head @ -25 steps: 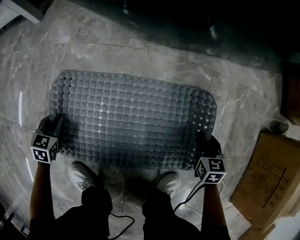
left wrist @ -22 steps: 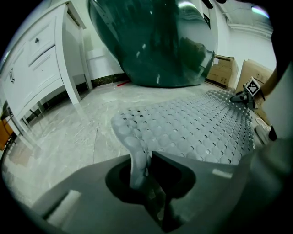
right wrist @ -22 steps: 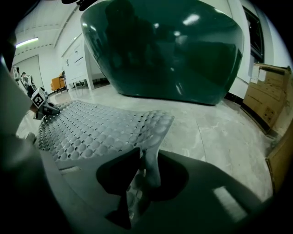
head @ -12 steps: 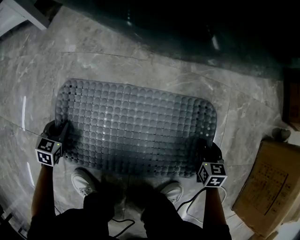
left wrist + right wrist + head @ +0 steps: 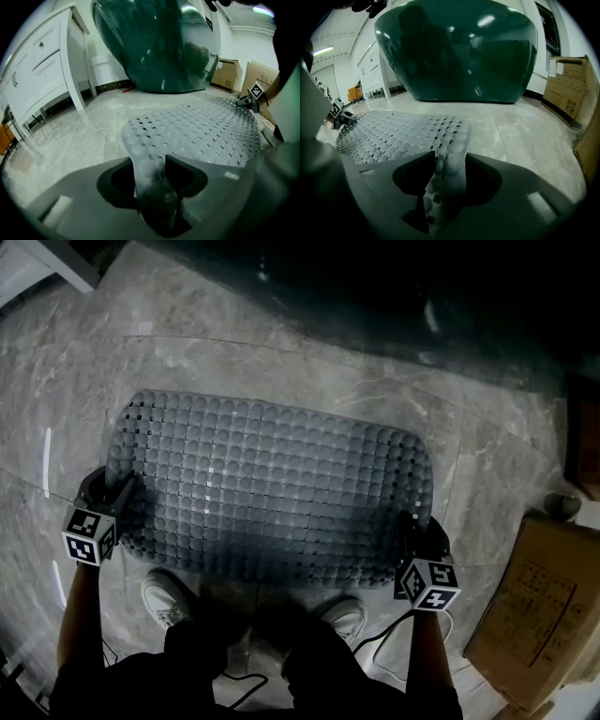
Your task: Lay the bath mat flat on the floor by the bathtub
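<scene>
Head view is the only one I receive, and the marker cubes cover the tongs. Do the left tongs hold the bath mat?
Observer: Yes. In the left gripper view the left tongs are closed on a corner of the bath mat.
Operator: And the right side?
Observer: The right tongs have just been opening. The mat's other corner stands between them, with a dark gap beside one jaw.
Operator: What is the dark area above the mat in my view?
Observer: A glossy dark green bathtub, rising beyond the mat's far edge.
</scene>
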Motion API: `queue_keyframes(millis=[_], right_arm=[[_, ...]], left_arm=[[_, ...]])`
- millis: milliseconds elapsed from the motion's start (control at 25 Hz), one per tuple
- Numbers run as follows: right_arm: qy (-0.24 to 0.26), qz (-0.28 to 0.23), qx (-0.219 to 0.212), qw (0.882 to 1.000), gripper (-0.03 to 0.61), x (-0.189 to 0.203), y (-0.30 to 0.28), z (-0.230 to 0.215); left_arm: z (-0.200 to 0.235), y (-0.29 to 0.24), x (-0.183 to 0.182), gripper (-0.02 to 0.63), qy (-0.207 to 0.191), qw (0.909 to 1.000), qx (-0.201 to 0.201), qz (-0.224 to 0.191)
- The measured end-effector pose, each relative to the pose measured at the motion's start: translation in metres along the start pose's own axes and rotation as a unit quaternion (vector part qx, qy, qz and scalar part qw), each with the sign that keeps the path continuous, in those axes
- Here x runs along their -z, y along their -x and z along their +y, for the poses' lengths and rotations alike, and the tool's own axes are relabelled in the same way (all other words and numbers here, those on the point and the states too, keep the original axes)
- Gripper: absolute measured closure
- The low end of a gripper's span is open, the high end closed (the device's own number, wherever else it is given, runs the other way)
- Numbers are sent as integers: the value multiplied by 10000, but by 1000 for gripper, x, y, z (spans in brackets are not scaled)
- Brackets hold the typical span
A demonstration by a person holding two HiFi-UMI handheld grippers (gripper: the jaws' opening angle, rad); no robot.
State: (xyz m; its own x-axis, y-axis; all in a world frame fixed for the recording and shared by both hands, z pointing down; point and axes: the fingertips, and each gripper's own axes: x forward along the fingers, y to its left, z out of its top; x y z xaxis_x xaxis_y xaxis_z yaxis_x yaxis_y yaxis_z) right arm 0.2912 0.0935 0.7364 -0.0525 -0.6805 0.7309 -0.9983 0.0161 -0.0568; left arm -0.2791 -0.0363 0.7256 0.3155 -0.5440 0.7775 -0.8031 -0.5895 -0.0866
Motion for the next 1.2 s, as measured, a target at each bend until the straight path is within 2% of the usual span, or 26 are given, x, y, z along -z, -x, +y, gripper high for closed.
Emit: queue_keyframes(millis=[280, 440, 840, 1080, 1200], right_arm=[[116, -68, 180, 9997, 331, -1, 4, -5], [79, -237, 328, 9991, 313, -4, 10, -11], [163, -380, 315, 9986, 314, -7, 15, -7], [94, -398, 279, 9988, 318, -7, 14, -2], [61, -458, 246, 9986, 327, -7, 14, -2]], left_arm=[[9, 2, 5, 382, -229, 9997, -82, -2], [8, 4, 11, 354, -219, 9996, -75, 181], [17, 7, 6, 325, -409, 9986, -332, 63], [12, 8, -1, 323, -402, 9987, -311, -17], [7, 10, -1, 324, -239, 9995, -221, 16]])
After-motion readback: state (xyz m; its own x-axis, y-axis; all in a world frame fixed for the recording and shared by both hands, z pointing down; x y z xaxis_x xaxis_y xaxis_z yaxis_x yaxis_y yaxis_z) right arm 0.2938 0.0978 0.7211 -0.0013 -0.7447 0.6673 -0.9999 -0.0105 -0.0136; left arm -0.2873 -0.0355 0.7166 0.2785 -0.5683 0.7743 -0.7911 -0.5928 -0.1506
